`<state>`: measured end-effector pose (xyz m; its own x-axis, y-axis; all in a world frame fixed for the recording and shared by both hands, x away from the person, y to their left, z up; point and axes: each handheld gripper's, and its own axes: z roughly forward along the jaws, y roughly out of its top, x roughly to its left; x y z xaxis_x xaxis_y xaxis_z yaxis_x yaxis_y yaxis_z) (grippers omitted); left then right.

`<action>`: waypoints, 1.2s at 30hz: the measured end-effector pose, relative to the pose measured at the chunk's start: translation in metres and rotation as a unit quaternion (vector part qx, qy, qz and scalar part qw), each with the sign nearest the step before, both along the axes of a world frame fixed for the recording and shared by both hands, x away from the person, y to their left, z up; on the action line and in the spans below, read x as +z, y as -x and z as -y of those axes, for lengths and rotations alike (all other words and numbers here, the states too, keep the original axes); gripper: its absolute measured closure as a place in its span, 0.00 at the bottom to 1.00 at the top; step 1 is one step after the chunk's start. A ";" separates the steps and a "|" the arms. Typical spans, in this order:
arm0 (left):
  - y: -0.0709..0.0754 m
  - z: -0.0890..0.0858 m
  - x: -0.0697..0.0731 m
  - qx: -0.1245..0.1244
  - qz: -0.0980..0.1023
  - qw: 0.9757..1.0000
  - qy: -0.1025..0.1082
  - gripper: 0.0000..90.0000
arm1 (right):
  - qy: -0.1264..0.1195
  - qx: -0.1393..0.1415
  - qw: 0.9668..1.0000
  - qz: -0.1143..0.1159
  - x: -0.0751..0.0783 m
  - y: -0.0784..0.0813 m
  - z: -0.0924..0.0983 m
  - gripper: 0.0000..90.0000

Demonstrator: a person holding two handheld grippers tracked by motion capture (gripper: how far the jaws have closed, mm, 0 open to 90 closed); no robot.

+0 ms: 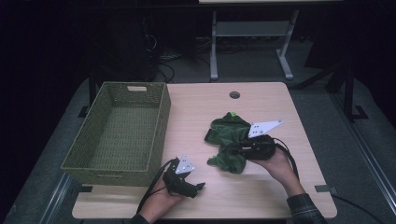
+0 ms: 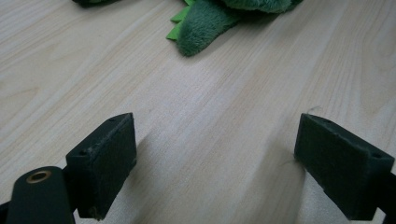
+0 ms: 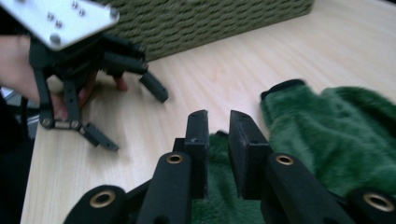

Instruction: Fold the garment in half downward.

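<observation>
A dark green plush toy (image 1: 227,131) with bright green trim lies crumpled on the light wooden table (image 1: 266,105), right of centre. My right gripper (image 1: 235,149) lies over the toy's near side, pointing left. In the right gripper view its jaws (image 3: 218,117) stand a narrow gap apart with nothing pinched between the pads, and the green plush (image 3: 336,135) spreads beneath and to the right. My left gripper (image 1: 198,189) rests near the table's front edge, wide open and empty (image 2: 215,140), facing the plush (image 2: 205,23) across bare wood. It also appears in the right gripper view (image 3: 133,119).
A large woven green basket (image 1: 161,123) stands on the table's left side, seen as a wall (image 3: 210,18) in the right gripper view. A round cable hole (image 1: 234,94) sits near the far edge. Desk legs and cables stand on the dark floor beyond.
</observation>
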<state>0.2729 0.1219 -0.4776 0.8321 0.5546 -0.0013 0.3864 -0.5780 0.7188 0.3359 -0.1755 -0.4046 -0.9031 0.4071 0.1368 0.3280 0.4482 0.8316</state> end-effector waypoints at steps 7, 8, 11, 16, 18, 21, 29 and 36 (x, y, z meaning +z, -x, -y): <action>0.000 0.000 0.000 -0.001 0.000 1.000 -0.002 0.14 | 0.020 -0.067 0.997 -0.019 -0.006 -0.009 0.007 0.99; 0.000 0.000 0.000 -0.001 0.000 1.000 -0.002 0.14 | 0.021 -0.066 0.997 -0.022 -0.009 -0.010 0.004 0.99; 0.000 0.000 0.000 -0.002 0.002 1.000 -0.003 0.14 | 0.035 -0.063 0.997 -0.027 -0.016 -0.013 -0.003 1.00; 0.000 0.000 0.000 0.000 -0.001 1.000 -0.001 0.14 | 0.092 -0.058 0.992 -0.064 -0.044 -0.020 -0.019 1.00; 0.000 0.000 0.000 0.000 -0.001 1.000 -0.001 0.14 | 0.098 -0.055 0.991 -0.078 -0.050 -0.021 -0.021 1.00; 0.000 0.000 0.000 0.000 -0.001 1.000 -0.001 0.14 | 0.107 -0.055 0.988 -0.097 -0.054 -0.022 -0.021 1.00; 0.000 0.001 0.000 0.003 -0.001 1.000 0.000 0.14 | 0.114 -0.062 0.987 -0.099 -0.055 -0.020 -0.023 1.00; -0.003 0.008 0.004 0.006 -0.014 1.000 -0.019 0.14 | 0.102 -0.071 0.989 -0.076 -0.045 -0.017 -0.018 0.92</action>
